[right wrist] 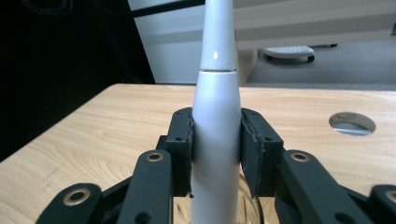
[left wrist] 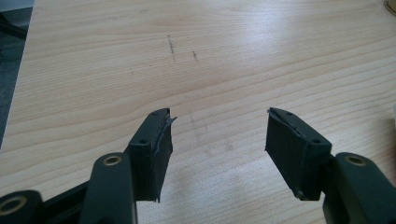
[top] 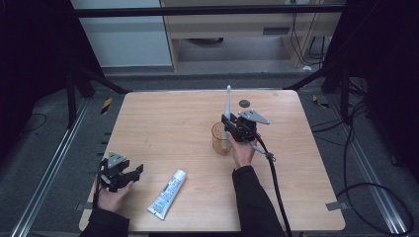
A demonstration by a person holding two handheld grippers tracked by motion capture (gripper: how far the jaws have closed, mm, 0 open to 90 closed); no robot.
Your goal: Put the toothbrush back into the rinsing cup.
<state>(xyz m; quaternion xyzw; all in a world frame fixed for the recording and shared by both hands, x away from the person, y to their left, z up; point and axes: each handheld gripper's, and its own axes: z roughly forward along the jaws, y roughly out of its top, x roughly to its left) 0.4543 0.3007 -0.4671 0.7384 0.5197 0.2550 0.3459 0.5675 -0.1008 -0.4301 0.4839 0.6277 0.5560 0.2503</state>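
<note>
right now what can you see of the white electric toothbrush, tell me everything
The white electric toothbrush looks like smooth glossy plastic: a thick handle tapering up to a slimmer neck, with a seam between the two. It stands upright, clamped at the handle between the pads of the right gripper. Its lower end sits inside a clear amber cup on the wooden table. The brush tip is too small to make out.

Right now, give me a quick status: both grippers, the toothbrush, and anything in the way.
Right gripper shut on toothbrush, upright over the cup. Left gripper open, idle over bare table. Toothpaste tube lies apart, nothing blocking.
</note>
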